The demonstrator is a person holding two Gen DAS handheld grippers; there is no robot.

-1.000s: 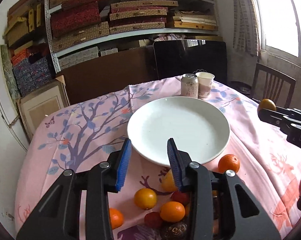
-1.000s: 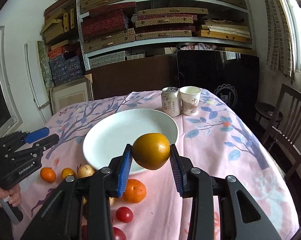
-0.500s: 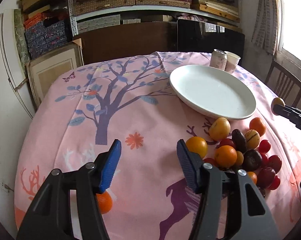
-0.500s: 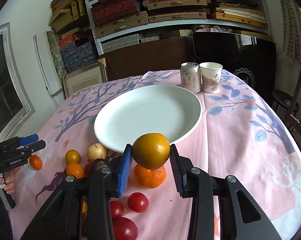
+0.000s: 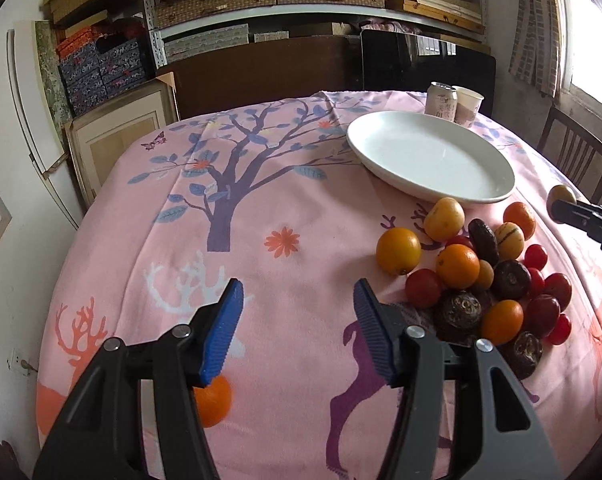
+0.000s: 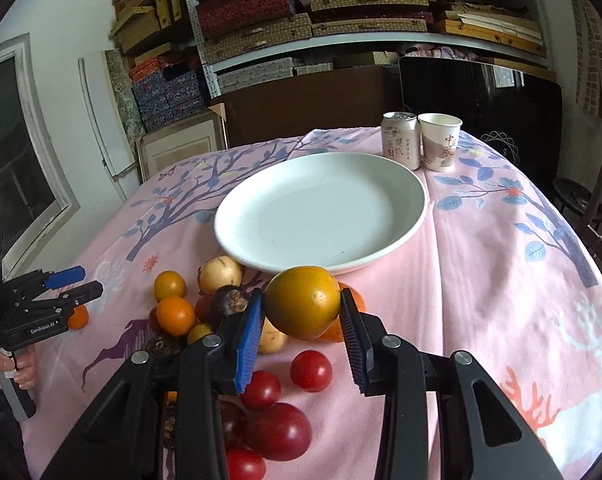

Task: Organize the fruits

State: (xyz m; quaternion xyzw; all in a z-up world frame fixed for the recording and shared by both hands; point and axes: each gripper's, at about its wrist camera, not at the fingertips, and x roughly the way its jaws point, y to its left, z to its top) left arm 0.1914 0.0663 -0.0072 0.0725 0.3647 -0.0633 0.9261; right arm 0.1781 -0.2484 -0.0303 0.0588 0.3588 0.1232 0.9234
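Note:
My right gripper (image 6: 301, 320) is shut on a yellow-green round fruit (image 6: 303, 302), held above the fruit pile just in front of the white plate (image 6: 321, 216). The plate holds nothing. My left gripper (image 5: 297, 328) is open and empty over the pink cloth, left of the pile. A lone small orange (image 5: 213, 400) lies under its left finger. The pile (image 5: 485, 276) has oranges, red tomatoes, dark passion fruits and a yellow fruit. The right gripper with its fruit (image 5: 561, 196) shows at the right edge of the left wrist view.
A drink can (image 6: 399, 144) and a paper cup (image 6: 439, 142) stand behind the plate. A wooden chair (image 5: 573, 156) stands to the right of the table. Shelves with boxes (image 6: 301, 12) fill the back wall. The table edge falls away at the left.
My left gripper swung left and back from over the plate to the cloth near the lone orange. My right gripper came lower and closer to the pile, still holding the fruit.

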